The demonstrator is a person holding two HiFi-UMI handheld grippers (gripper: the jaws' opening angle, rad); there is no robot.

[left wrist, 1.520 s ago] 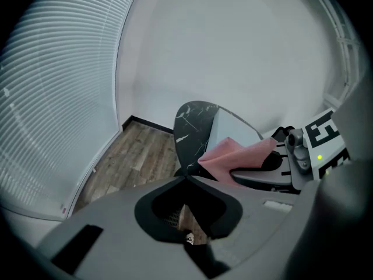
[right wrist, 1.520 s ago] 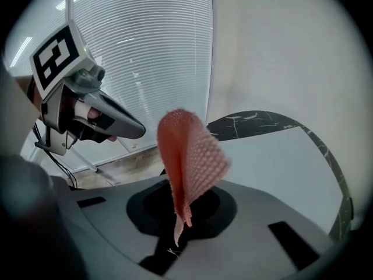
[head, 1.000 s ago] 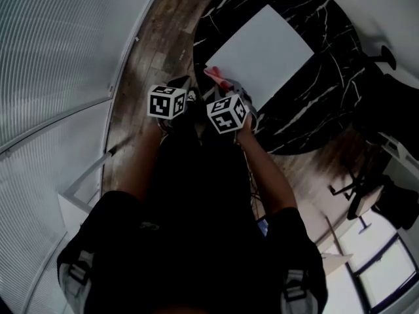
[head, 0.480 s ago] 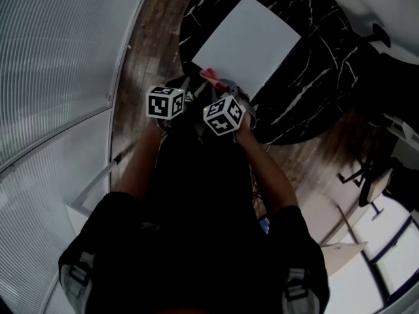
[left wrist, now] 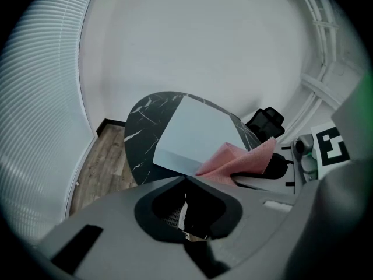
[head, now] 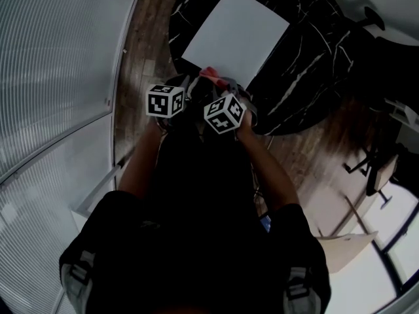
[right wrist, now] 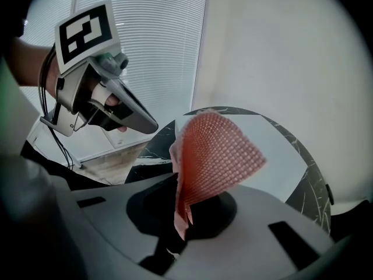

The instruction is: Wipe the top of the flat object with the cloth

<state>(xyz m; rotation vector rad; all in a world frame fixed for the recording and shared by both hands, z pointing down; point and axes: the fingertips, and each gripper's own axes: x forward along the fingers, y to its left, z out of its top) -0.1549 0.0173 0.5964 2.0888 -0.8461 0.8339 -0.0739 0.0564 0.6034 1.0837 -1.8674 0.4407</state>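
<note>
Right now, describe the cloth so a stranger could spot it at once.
Find the round black marbled table with the white flat panel on it. By the panel's near edge, the right tool pinches the cloth: pink, waffle-textured, the only coloured, soft thing there.

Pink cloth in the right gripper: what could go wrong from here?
1. The right gripper pinches only an edge of the cloth; the rest stands loose and may bunch instead of lying flat on the flat white object.
2. That object lies unheld on the round table, its near corner close to the rim; with the left gripper off it, a stroke could slide it.
</note>
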